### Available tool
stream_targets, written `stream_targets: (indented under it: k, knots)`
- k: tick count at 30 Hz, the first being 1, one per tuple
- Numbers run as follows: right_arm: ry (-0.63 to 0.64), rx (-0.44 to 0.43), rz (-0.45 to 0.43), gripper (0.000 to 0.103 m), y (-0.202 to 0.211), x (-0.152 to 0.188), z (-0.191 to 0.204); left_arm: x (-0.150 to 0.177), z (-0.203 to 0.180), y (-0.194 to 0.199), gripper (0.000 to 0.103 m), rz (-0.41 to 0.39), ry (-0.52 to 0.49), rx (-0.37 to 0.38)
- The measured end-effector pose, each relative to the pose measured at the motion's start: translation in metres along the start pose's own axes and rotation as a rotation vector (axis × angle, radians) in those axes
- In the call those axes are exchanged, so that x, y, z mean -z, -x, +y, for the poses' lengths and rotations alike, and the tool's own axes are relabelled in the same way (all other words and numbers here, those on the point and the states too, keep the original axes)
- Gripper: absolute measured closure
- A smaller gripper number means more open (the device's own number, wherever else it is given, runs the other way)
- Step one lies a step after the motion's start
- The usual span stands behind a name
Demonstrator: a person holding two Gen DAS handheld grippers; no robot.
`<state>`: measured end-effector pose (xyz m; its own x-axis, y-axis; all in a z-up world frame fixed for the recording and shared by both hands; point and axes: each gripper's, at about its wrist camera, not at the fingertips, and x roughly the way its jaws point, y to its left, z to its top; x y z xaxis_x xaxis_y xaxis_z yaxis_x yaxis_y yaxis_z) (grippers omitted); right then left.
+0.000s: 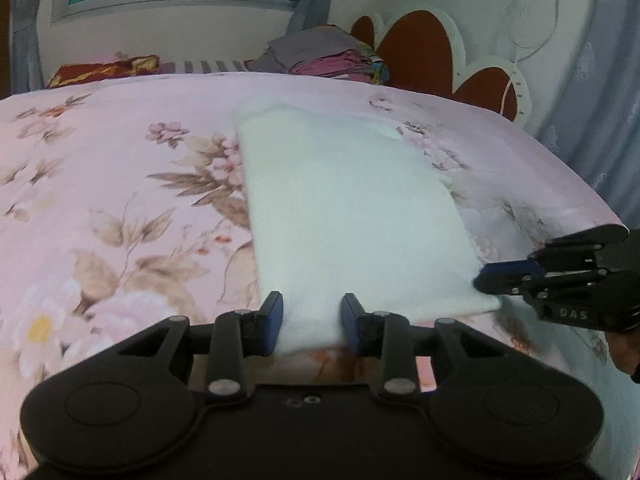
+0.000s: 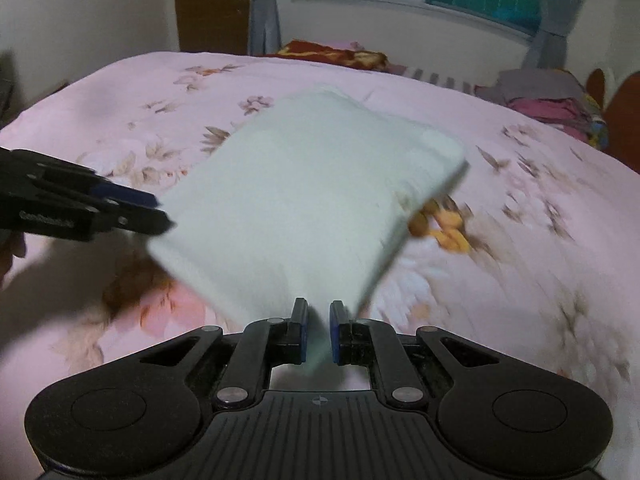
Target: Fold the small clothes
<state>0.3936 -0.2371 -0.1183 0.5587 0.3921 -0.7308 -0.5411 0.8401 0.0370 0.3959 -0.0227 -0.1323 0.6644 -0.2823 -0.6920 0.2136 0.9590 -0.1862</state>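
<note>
Both tongs clamp white cloth; only right view shows orange print beneath.

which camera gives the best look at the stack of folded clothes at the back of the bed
The left wrist view: the stack of folded clothes sits near the top centre, grey over pink layers. The right wrist view shows it only at the far right edge, smaller.

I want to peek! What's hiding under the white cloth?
Under the white cloth lies the pink flowered bedsheet; its flowers show all around the cloth. Whatever is right beneath the middle is covered, so I can't tell. The left gripper and right gripper pinch its near edge.
</note>
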Motion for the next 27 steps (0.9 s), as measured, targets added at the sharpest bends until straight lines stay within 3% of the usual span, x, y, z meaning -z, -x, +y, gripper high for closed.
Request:
stream_targets:
  k: [4, 8, 12, 14, 15, 16, 18, 20, 23, 26, 27]
  knots:
    - [-0.067, -0.018, 0.005, 0.094, 0.011, -0.001, -0.008, -0.012, 0.013, 0.013, 0.067, -0.026, 0.049, -0.012]
    - [-0.209, 0.029, -0.124, 0.094, 0.027, -0.029, -0.035, -0.061, 0.032, -0.006, 0.059, -0.082, 0.051, -0.02]
    - [-0.423, 0.024, -0.177, 0.092, 0.001, -0.072, -0.075, -0.119, 0.045, -0.046, 0.024, -0.12, 0.043, -0.035]
    - [-0.387, 0.032, -0.199, 0.077, -0.013, -0.095, -0.074, -0.141, 0.047, -0.067, 0.033, -0.124, 0.038, -0.024]
    - [-0.368, 0.033, -0.208, 0.077, -0.02, -0.105, -0.072, -0.152, 0.048, -0.079, 0.047, -0.1, 0.053, -0.013]
    - [-0.36, 0.032, -0.192, 0.077, -0.031, -0.115, -0.073, -0.161, 0.05, -0.092, 0.053, -0.075, 0.071, -0.001]
    - [-0.361, 0.065, -0.15, 0.077, -0.054, -0.13, -0.077, -0.168, 0.05, -0.113, 0.054, -0.039, 0.081, 0.021]
    - [-0.383, 0.066, -0.126, 0.077, -0.074, -0.139, -0.083, -0.168, 0.05, -0.14, 0.052, 0.032, 0.056, -0.013]
    - [-0.38, 0.124, -0.021, 0.077, -0.11, -0.141, -0.092, -0.164, 0.058, -0.157, 0.038, 0.071, 0.087, -0.006]
    - [-0.389, 0.146, -0.02, 0.077, -0.113, -0.132, -0.097, -0.162, 0.065, -0.154, 0.025, 0.063, 0.081, 0.006]
    - [-0.382, 0.152, -0.018, 0.077, -0.112, -0.131, -0.096, -0.161, 0.066, -0.152, 0.013, 0.055, 0.076, -0.001]
